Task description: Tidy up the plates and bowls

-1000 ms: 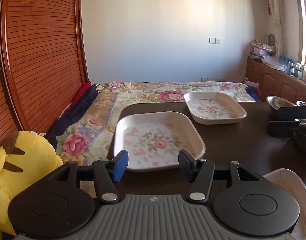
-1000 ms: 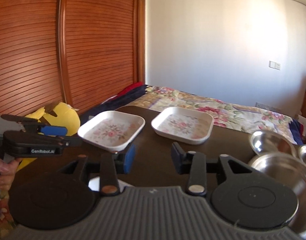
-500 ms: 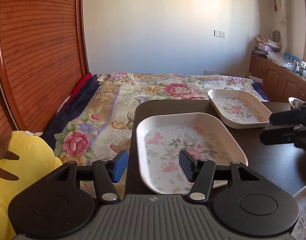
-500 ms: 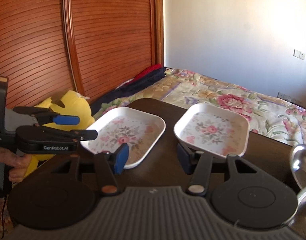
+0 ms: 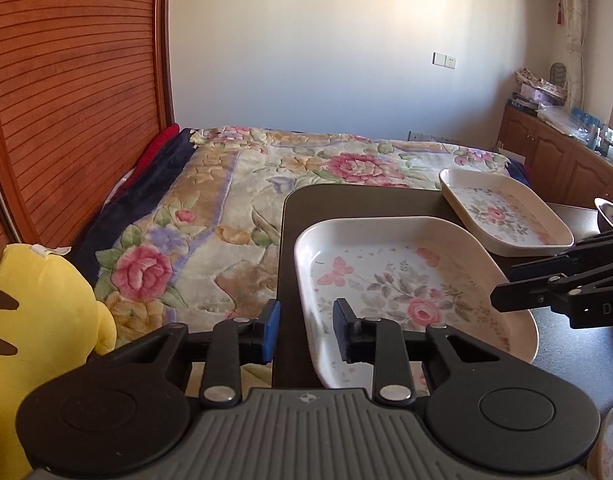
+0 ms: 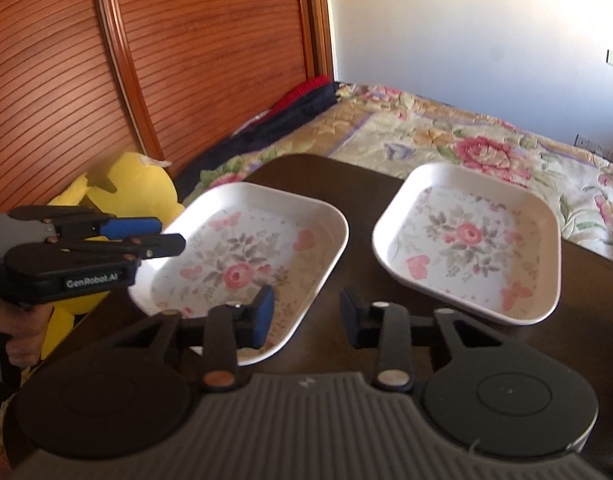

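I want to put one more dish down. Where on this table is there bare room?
Bare dark table shows in the strip between the near floral plate and the far floral plate, and at the rounded corner by the bed. It is crowded around the near plate, which both the left gripper and the right gripper straddle, jaws closing.

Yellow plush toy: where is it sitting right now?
The yellow plush toy sits off the dark table's left edge in both wrist views, against the slatted wooden door, just beyond the nearer white floral square plate.
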A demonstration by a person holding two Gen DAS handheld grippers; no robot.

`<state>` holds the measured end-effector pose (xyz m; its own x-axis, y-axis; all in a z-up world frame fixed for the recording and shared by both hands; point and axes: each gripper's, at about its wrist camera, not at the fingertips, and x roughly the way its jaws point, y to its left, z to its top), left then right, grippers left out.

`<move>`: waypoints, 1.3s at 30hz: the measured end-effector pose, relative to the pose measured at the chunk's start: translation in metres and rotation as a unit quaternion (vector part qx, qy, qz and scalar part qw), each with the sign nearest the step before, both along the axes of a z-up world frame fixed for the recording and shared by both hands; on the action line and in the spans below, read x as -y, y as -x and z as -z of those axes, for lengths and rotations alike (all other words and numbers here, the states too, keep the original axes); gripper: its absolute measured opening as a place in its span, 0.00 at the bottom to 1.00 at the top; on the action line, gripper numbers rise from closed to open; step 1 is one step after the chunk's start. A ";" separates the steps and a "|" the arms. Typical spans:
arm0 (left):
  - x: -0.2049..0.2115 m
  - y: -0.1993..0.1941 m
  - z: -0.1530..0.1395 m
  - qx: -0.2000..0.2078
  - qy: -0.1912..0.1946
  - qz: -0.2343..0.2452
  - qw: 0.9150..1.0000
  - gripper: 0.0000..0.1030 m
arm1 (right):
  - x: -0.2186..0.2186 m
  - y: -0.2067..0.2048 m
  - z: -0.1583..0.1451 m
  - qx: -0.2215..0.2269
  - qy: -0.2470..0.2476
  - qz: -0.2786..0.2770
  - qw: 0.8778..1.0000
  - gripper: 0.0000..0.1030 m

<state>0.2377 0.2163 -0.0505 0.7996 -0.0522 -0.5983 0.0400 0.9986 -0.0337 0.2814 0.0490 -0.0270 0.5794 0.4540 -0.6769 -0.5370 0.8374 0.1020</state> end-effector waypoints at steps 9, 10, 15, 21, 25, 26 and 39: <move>-0.004 -0.004 0.004 -0.001 0.010 0.006 1.000 0.24 | -0.006 -0.011 0.009 -0.020 0.003 0.002 1.000 0.26; -0.003 -0.004 0.004 -0.001 0.010 0.007 1.000 0.24 | -0.007 -0.012 0.009 -0.020 0.004 0.001 1.000 0.26; -0.002 -0.003 0.004 -0.001 0.013 0.010 1.000 0.20 | -0.008 -0.013 0.012 -0.020 0.007 0.000 1.000 0.23; 0.000 -0.003 0.004 -0.001 0.013 0.013 1.000 0.19 | -0.010 -0.014 0.013 -0.020 0.007 -0.001 1.000 0.20; 0.001 -0.003 0.004 -0.001 0.013 0.013 1.000 0.20 | -0.010 -0.014 0.013 -0.020 0.007 -0.002 1.000 0.20; 0.000 -0.003 0.004 -0.001 0.013 0.013 1.000 0.20 | -0.010 -0.014 0.013 -0.020 0.006 -0.001 1.000 0.20; 0.006 0.001 0.002 -0.010 0.022 0.013 1.000 0.18 | -0.006 -0.018 0.013 -0.020 0.006 0.012 1.000 0.12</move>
<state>0.2363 0.2108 -0.0528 0.7861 -0.0988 -0.6102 0.0645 0.9949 -0.0780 0.2989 0.0551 -0.0396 0.5628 0.4323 -0.7045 -0.5127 0.8511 0.1127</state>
